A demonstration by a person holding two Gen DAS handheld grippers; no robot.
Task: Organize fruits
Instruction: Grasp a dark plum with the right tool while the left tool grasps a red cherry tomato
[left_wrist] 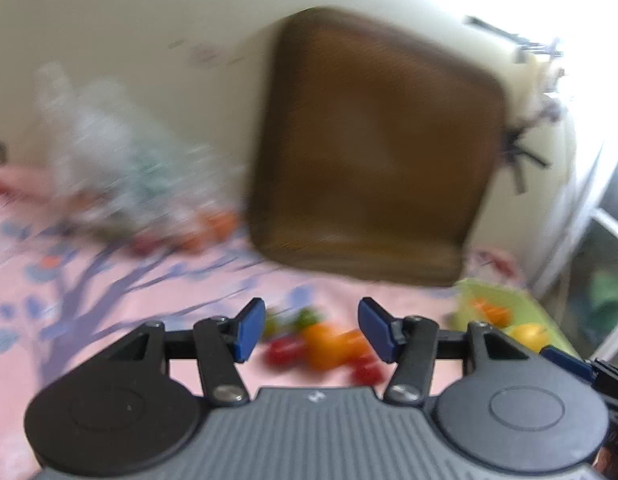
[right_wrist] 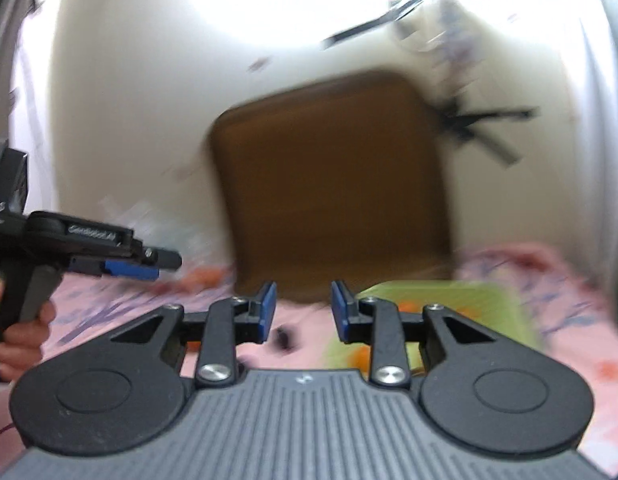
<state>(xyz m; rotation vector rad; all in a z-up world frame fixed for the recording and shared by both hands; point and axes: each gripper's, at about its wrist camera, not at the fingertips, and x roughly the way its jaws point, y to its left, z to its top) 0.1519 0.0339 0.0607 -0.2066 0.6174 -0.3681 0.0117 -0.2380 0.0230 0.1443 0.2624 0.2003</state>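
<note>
Both views are blurred by motion. In the left wrist view my left gripper is open and empty above a small pile of fruit: an orange fruit, red ones and green ones on the pink cloth. A green tray at right holds orange and yellow fruit. In the right wrist view my right gripper is open and empty near the green tray. The left gripper shows at the left, held by a hand.
A brown wooden board leans upright against the cream wall behind the fruit; it also shows in the right wrist view. A clear plastic bag with more fruit lies at the back left. The pink patterned cloth covers the surface.
</note>
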